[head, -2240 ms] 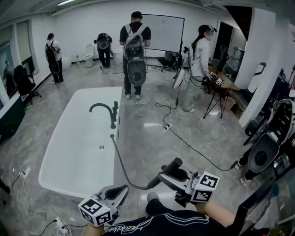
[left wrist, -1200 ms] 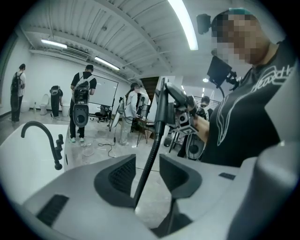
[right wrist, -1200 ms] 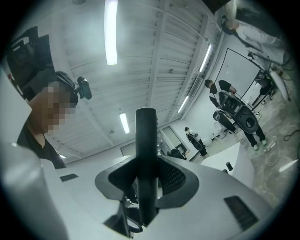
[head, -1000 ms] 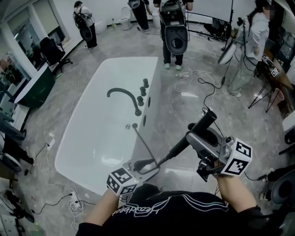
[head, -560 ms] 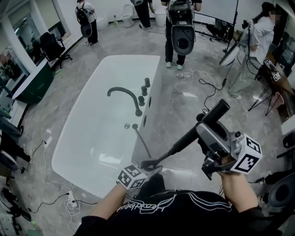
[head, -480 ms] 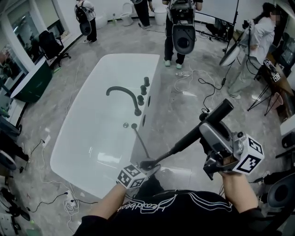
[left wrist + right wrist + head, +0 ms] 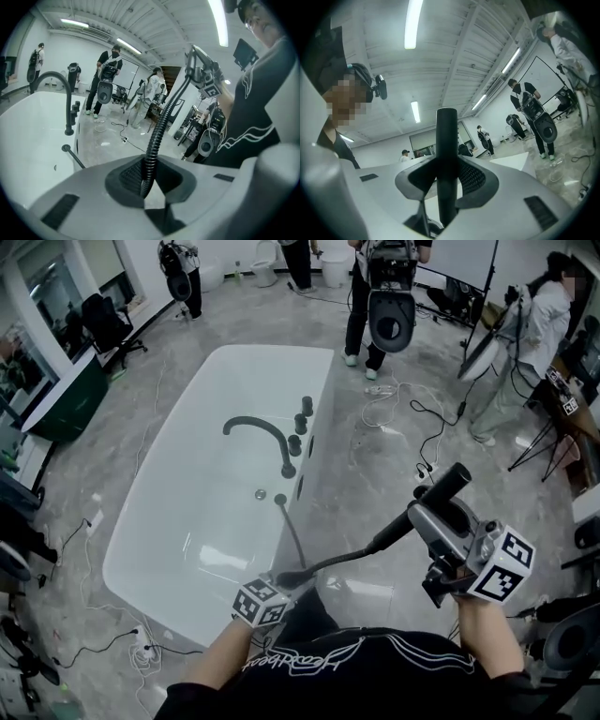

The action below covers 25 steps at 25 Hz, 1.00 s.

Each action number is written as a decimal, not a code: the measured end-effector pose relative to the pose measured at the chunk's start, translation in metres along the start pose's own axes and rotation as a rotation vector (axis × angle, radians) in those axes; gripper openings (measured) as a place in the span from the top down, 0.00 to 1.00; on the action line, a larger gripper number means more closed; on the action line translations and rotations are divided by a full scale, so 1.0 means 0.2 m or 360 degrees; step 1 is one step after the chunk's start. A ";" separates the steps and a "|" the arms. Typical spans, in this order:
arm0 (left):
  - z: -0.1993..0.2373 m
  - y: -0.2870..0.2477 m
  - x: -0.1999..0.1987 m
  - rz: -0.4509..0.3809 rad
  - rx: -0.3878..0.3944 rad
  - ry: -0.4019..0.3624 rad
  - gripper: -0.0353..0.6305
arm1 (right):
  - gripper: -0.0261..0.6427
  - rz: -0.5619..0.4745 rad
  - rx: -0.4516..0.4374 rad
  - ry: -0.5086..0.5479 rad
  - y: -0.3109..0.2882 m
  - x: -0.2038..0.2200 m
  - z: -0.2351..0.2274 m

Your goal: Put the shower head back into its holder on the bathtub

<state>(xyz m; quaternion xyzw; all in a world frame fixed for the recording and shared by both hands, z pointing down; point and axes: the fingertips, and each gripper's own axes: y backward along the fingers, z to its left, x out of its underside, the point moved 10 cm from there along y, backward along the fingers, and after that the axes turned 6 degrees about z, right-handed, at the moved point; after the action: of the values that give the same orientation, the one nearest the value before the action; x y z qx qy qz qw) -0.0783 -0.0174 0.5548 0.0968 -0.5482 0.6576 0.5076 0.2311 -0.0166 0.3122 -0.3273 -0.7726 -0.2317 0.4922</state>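
The white bathtub (image 7: pixel 178 521) lies at centre left, with a black curved faucet (image 7: pixel 262 435) and black knobs (image 7: pixel 300 422) on its right rim. A black ribbed hose (image 7: pixel 292 538) rises from a fitting on that rim (image 7: pixel 279 499) and runs to the black shower head (image 7: pixel 454 480). My right gripper (image 7: pixel 424 514) is shut on the shower head's handle (image 7: pixel 446 154), held out over the floor to the right of the tub. My left gripper (image 7: pixel 292 577) is low by the tub's near right side. Its jaws are closing, and the pads touch the hose (image 7: pixel 161 126) between them.
Several people (image 7: pixel 382 287) stand beyond the tub's far end, one carrying a white toilet-shaped object (image 7: pixel 391 321). Cables (image 7: pixel 394 409) trail over the grey floor to the right of the tub. A light stand (image 7: pixel 487 343) is at the right, and a socket strip (image 7: pixel 150 652) lies by the tub's near left corner.
My left gripper has sunk along the hose and its jaws have drawn in round it. The right gripper has shifted a little to the right with the shower head in it.
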 end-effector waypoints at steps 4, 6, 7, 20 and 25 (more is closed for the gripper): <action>0.07 0.08 -0.01 -0.0018 -0.0082 0.0078 0.88 | 0.75 0.0155 0.0099 0.0025 -0.05 0.08 -0.07; 0.12 0.14 -0.04 -0.0018 -0.0171 0.0086 0.88 | 0.75 0.0196 0.0102 -0.0006 -0.09 0.12 -0.10; 0.15 0.17 -0.05 -0.0021 -0.0233 0.0086 0.88 | 0.75 0.0206 0.0094 -0.0028 -0.11 0.14 -0.11; 0.52 0.63 -0.54 -0.0292 -0.0630 0.0064 0.89 | 0.76 0.0242 -0.0012 -0.0071 -0.38 0.14 -0.25; 0.61 0.79 -0.78 -0.0389 -0.0690 -0.0046 0.89 | 0.76 0.0213 -0.0015 -0.0064 -0.48 0.05 -0.29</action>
<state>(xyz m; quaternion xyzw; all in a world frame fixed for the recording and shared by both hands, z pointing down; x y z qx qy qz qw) -0.1794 -0.1866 0.3953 0.0605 -0.6679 0.4568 0.5845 0.1935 -0.1182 0.3426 -0.3852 -0.7576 -0.1952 0.4895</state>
